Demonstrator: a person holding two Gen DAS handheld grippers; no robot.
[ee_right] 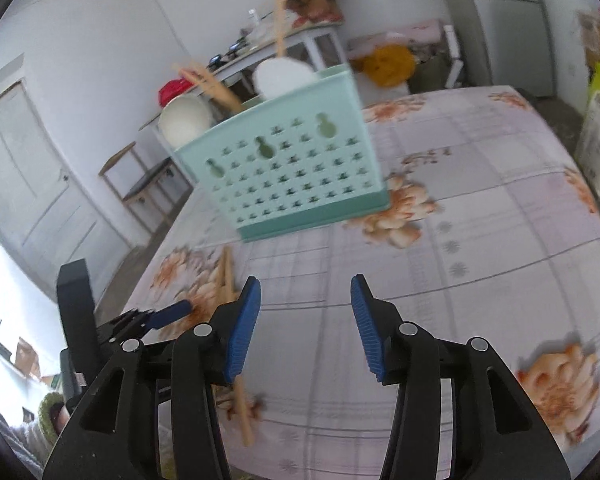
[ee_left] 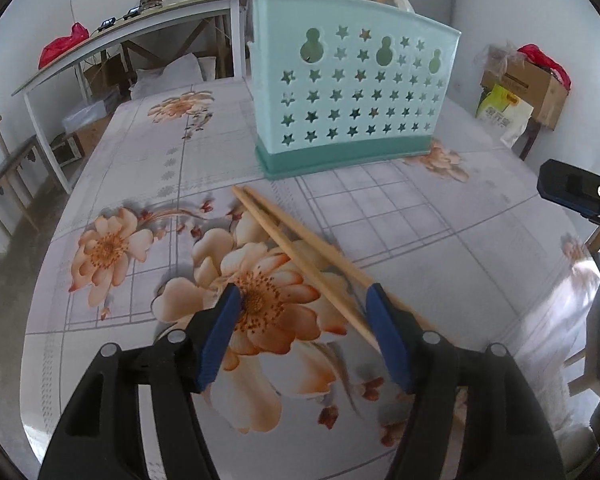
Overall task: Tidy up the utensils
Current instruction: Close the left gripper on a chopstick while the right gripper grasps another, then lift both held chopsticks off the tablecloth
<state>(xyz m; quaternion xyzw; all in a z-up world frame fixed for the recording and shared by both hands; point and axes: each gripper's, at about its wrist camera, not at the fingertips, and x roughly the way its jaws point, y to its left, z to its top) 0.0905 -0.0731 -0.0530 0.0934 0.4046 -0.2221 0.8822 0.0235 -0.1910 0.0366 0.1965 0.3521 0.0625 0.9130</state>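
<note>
A pair of wooden chopsticks (ee_left: 296, 248) lies flat on the flowered tablecloth, running from near the holder toward my left gripper (ee_left: 304, 296). That gripper is open, with the chopsticks' near end crossing just inside its right finger (ee_left: 384, 320). A mint-green utensil holder (ee_left: 352, 96) with star holes stands behind, holding white spoons and chopsticks. My right gripper (ee_right: 305, 292) is open and empty above the cloth, in front of the holder (ee_right: 292, 176). The chopsticks (ee_right: 232, 304) lie to its left, beside the left gripper's blue fingertip (ee_right: 172, 312).
The table (ee_left: 440, 216) carries a flowered cloth. A white side table (ee_left: 132, 40) with clutter and a red bag stands at the back left, a wooden chair (ee_left: 8, 168) at the left, cardboard boxes and bags (ee_left: 520, 88) at the right.
</note>
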